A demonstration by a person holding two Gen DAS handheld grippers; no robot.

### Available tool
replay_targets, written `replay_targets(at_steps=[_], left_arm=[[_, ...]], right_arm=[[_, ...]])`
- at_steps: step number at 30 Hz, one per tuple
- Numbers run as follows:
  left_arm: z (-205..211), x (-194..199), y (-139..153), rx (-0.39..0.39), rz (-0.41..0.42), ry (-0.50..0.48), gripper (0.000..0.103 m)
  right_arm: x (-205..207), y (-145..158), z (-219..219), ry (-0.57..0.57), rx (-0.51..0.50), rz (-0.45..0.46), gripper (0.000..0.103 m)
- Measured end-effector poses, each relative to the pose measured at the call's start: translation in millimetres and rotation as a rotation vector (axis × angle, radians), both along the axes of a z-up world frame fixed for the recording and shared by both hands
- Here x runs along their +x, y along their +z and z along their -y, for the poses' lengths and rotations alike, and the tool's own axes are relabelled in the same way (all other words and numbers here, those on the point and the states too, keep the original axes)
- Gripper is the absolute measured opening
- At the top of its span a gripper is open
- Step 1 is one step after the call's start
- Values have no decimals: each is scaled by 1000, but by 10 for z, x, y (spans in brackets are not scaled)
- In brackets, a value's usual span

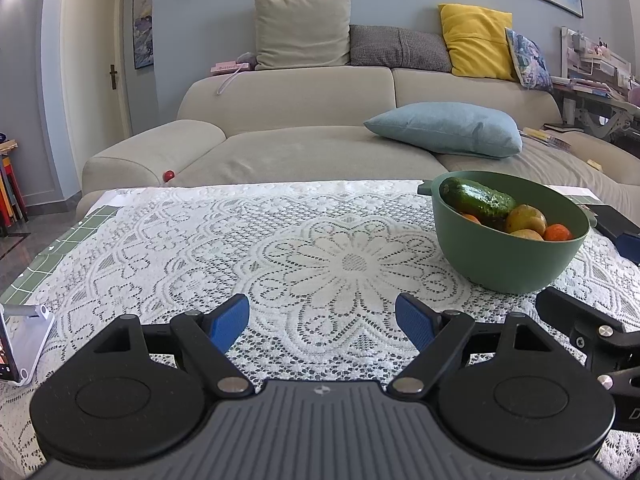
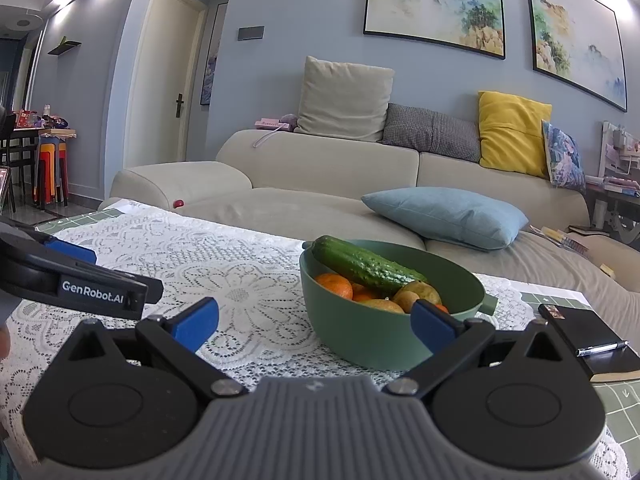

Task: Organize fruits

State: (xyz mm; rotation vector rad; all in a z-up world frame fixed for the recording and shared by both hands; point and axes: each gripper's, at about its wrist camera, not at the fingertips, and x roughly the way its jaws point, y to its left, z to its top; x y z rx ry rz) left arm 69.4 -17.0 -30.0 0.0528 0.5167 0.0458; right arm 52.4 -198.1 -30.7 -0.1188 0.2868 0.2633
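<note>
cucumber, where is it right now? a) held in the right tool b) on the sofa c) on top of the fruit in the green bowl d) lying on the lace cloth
c: the cucumber lies across the oranges and other fruit inside the green bowl; both tools are open and empty.

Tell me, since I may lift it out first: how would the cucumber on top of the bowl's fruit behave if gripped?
The cucumber looks stiff, so it should lift as one piece. Its bumpy skin probably helps grip. It lies slanted across round fruit in the green bowl, one end over the rim, so a nudge could roll or tip it.
</note>
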Motion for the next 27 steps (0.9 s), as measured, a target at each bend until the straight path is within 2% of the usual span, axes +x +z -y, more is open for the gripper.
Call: replay_targets(at_steps=[8,27], left_arm=[[8,-24,42,-19,28,-7,97],[4,-28,78,-32,22,-1,97]], right_arm=[[9,-7,4,1,-2,-1,99],[20,-25,8,6,-13,-6,99]])
